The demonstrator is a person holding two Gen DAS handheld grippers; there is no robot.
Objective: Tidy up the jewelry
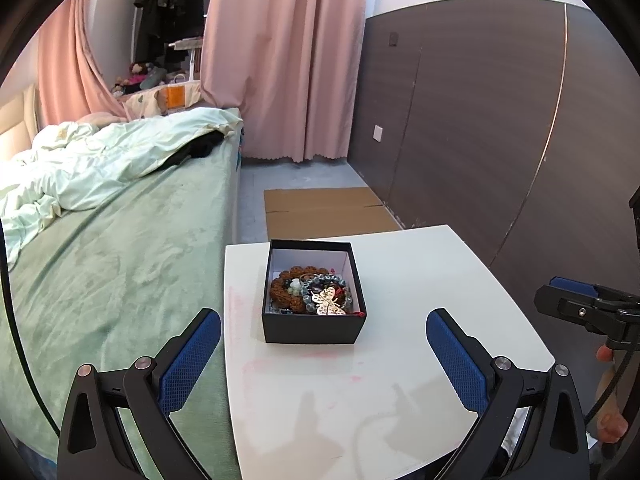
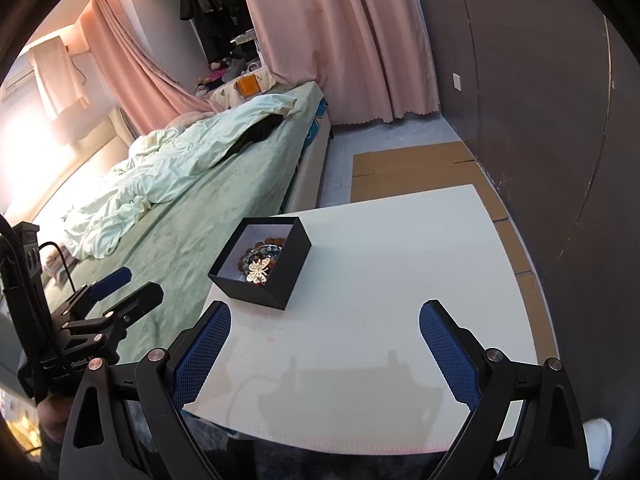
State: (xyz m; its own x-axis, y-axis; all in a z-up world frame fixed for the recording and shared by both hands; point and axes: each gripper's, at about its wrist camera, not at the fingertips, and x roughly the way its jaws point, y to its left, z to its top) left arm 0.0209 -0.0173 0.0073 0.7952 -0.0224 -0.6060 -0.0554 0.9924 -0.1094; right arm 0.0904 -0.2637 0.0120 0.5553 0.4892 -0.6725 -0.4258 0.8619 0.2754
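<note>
Jewelry (image 1: 316, 294) heaped in black box (image 1: 314, 326)

A black box (image 1: 314, 326) with a white lining holds brown and grey-blue beads (image 1: 308, 284) and a pale gold butterfly (image 1: 329, 302) on a pink-smudged white table (image 1: 420, 280), beside a green bed (image 1: 120, 248) and pink curtains (image 1: 288, 60).

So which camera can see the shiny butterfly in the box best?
The left wrist view. It looks almost straight down into the black box, so the gold butterfly shows whole on top of the beads. In the right wrist view the butterfly looks smaller and the box is turned cornerwise.
</note>
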